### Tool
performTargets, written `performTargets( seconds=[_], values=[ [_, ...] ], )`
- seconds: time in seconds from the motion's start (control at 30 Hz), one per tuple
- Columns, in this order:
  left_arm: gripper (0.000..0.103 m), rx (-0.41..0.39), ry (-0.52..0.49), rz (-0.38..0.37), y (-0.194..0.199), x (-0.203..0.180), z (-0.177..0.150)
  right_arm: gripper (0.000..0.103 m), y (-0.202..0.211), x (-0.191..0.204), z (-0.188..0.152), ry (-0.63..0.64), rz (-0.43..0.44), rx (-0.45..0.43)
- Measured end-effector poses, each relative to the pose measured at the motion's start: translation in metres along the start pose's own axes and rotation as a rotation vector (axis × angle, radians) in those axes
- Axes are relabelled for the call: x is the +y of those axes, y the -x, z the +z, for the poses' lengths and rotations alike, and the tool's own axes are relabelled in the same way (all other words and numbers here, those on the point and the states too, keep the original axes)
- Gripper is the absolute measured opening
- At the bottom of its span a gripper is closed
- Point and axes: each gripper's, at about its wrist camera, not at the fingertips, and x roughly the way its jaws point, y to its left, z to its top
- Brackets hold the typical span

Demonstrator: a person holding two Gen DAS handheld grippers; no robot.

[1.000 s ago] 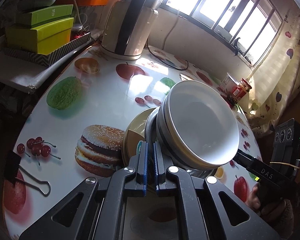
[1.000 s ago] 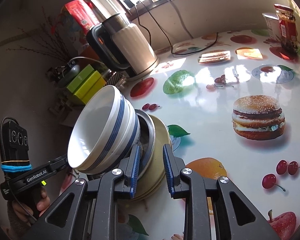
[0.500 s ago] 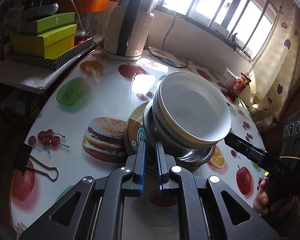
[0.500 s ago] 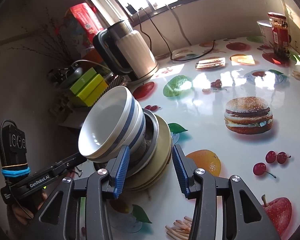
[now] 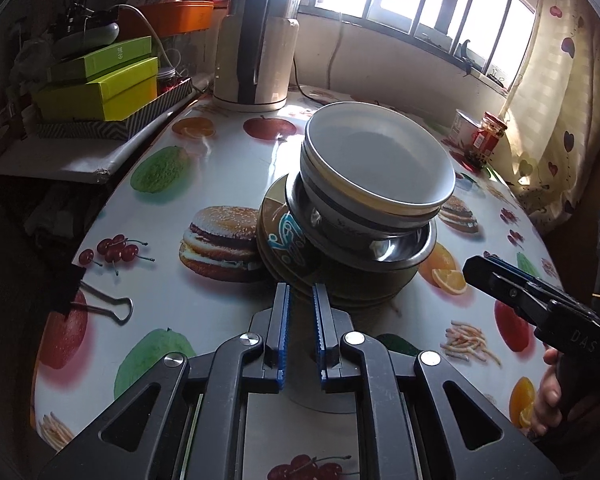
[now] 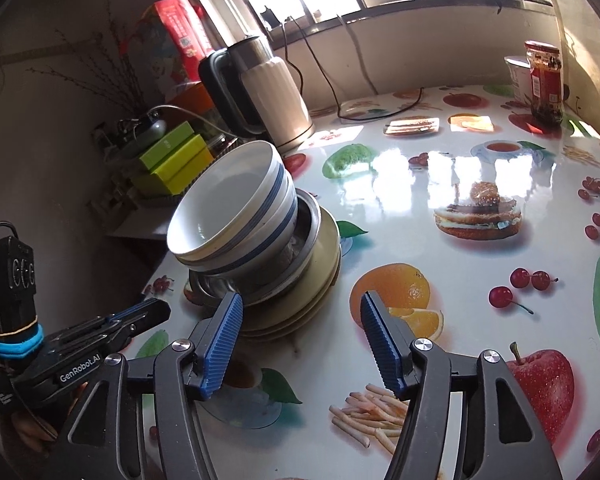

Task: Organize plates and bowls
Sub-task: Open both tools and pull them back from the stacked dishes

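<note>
A stack stands on the fruit-print table: white bowls with blue bands (image 5: pixel 376 168) (image 6: pixel 236 212) nested in a steel bowl (image 5: pixel 380 248) (image 6: pixel 300 248), on yellowish plates (image 5: pixel 276 236) (image 6: pixel 320 280). My left gripper (image 5: pixel 300 304) sits just in front of the plates' near rim, its jaws a narrow gap apart and empty. It also shows in the right wrist view (image 6: pixel 140 316). My right gripper (image 6: pixel 300 320) is open wide and empty, just short of the stack. It also shows in the left wrist view (image 5: pixel 496 272).
A white kettle (image 5: pixel 256 48) (image 6: pixel 268 100) with its cord stands at the back. Green boxes (image 5: pixel 100 84) lie on a side shelf. A red jar (image 6: pixel 544 80) and cup stand far right. A binder clip (image 5: pixel 92 300) lies near the left edge.
Both grippers have let go of the stack and pulled back from it. The right jaws opened wide. The stack, tilted before, now rests flat on the table.
</note>
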Motion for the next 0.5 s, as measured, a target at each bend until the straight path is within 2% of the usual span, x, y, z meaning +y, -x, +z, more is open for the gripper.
performTargets(
  seconds=[0.33, 0.5],
  values=[
    [0.011, 0.018, -0.031, 0.047, -0.004, -0.004, -0.021, 0.076, -0.002, 0.005, -0.020, 0.027, -0.091, 0.023],
    [0.012, 0.060, -0.028, 0.048, -0.014, 0.000, -0.032, 0.080, -0.009, 0.007, -0.030, 0.039, -0.134, 0.053]
  ],
)
